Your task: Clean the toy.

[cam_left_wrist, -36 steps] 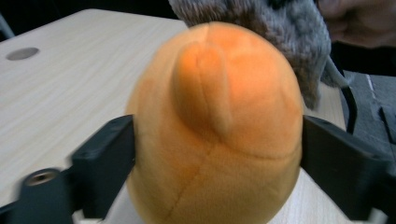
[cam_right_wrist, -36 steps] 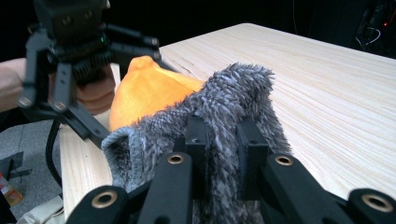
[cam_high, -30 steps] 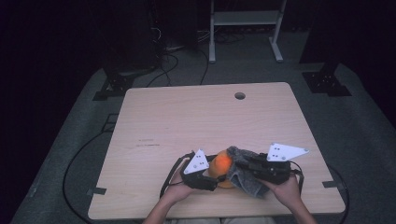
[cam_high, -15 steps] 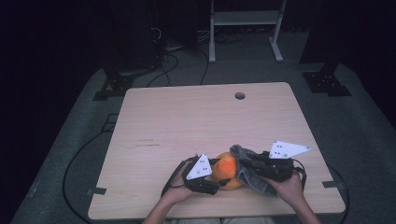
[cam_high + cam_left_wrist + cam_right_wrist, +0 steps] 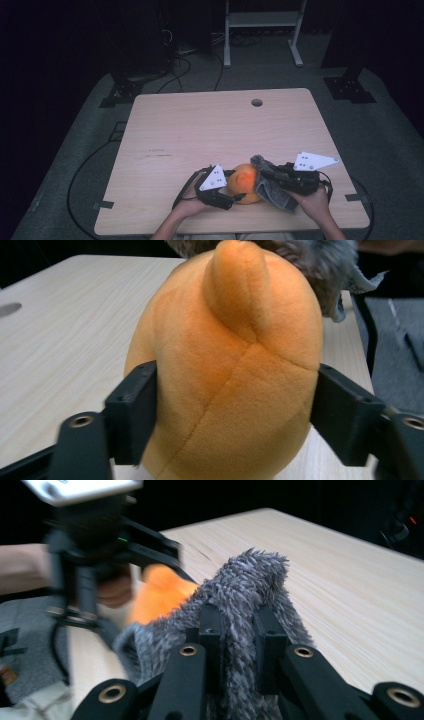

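- Near edge of the surface (image 5: 200, 130): the left tool (image 5: 235, 194) has its two black jaws set against either flank of an orange plush toy (image 5: 245, 182), which sits on the wood close to the person's side; the fabric dents slightly where the jaws meet it, and they have just been opening a little around it.
- In the left gripper view the plush toy (image 5: 230, 375) looks light, soft and squashy, with stitched seams and a stubby nub on top; a grip across its broad middle, as now, seems the safest hold, since the nub would likely fold away.
- Just beside it, the right tool (image 5: 263, 176) is clamped tight on a grey fluffy cloth (image 5: 272, 190), a fold pinched between its jaws (image 5: 239, 645); the cloth is limp and shaggy, draping against the toy's far side, and any pinched fold should hold.
- Against the frame a second ago: the cloth covers less of the toy, more orange is bared, and the right tool's grey plate sits slightly farther right.
- Beyond, the surface has a round cable hole (image 5: 256, 102).
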A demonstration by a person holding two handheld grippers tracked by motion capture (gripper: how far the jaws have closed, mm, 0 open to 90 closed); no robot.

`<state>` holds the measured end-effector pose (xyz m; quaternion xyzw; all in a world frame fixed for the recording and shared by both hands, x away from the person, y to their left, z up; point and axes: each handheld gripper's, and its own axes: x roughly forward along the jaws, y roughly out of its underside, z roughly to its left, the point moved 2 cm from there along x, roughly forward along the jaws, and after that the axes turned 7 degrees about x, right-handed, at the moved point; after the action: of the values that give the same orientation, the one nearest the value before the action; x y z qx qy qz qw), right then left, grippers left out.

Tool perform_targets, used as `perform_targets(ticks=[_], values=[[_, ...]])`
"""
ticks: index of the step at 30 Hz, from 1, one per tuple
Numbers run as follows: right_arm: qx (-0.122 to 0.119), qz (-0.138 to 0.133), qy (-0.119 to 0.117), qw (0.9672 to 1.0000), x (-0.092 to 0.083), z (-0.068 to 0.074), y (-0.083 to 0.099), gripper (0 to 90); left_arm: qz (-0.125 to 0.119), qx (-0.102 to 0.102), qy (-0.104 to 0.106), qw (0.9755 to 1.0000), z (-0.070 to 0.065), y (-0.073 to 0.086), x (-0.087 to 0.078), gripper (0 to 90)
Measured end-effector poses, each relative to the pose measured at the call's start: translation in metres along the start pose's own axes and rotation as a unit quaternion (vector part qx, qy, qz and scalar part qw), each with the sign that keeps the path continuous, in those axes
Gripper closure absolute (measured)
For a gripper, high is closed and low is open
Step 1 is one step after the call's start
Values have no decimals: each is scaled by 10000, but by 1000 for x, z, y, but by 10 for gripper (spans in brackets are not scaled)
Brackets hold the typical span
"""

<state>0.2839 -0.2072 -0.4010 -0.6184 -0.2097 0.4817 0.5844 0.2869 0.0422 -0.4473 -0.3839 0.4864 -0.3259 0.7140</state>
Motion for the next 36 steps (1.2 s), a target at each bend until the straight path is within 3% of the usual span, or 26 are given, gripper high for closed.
perform_targets(ticks=[3, 5, 7, 11, 14, 18, 21, 24, 26, 27, 29, 31, 36], values=[[-116, -103, -362, 9992, 6, 17, -10, 775, 48, 329, 31, 9994, -8, -2, 2, 302], [-229, -34, -393, 9990, 10, 23, -16, 775, 140, 586, 39, 9982, -12, -4, 3, 306], [-228, 85, -301, 9993, 12, 21, -14, 774, 163, 637, 41, 9978, -14, -4, 3, 309], [46, 184, -125, 9997, 7, 0, -1, 775, 122, 726, 67, 9973, -15, -3, 3, 312], [172, 231, 47, 9996, 0, -11, 7, 775, 108, 704, 92, 9974, -13, -2, 3, 309], [295, 235, 98, 9992, -5, -16, 12, 775, 62, 606, 63, 9981, -12, -2, 4, 266], [185, 194, 50, 9996, -4, -8, 8, 775, 117, 447, -15, 9989, -9, -3, 6, 189], [13, 100, -210, 9997, 0, 8, -1, 773, 37, 201, -41, 9998, -7, -2, 8, 176], [-155, 84, -385, 9991, 5, 20, -6, 769, 27, 195, -23, 9998, -8, -2, 7, 203], [-237, 99, -456, 9986, 8, 25, -8, 769, 65, 288, 5, 9996, -8, -1, 6, 214], [-417, 229, -378, 9982, 14, 30, -7, 770, 78, 324, -6, 9994, -9, 0, 5, 237], [-318, 206, -408, 9984, 14, 24, -7, 771, 53, 313, 1, 9995, -9, 0, 4, 243], [18, 201, -78, 9998, 1, -1, 4, 771, 44, 292, 43, 9996, -8, 1, 4, 239]])
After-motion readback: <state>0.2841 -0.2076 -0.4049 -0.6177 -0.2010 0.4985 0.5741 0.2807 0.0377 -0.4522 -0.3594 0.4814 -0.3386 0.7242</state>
